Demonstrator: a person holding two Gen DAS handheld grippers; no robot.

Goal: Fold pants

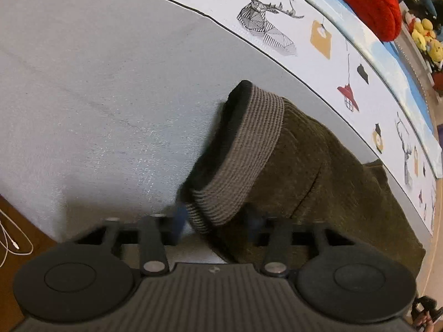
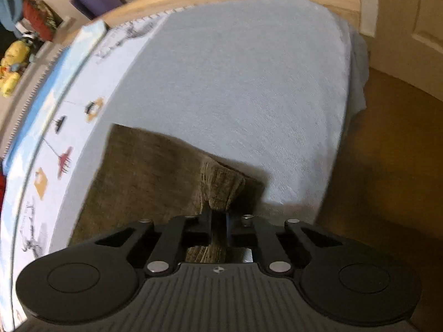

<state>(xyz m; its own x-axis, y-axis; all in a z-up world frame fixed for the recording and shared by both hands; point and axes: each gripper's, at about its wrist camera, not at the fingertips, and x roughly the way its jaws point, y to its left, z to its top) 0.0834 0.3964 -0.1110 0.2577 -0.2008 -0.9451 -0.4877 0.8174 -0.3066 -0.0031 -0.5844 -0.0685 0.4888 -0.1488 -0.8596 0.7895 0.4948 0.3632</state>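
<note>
While ribbed cuff (image 1: 243, 149) bunches, right gripper (image 2: 219, 221) pinches corduroy pants (image 2: 146, 171).

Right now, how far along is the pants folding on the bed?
Done: the olive pants lie on the grey bed sheet, apparently already doubled over lengthwise. In hand: the right gripper is shut on a bunched edge of the fabric, and the left gripper straddles the ribbed waistband, jaws partly open. Left: carrying one end over the other and flattening the stack.
</note>
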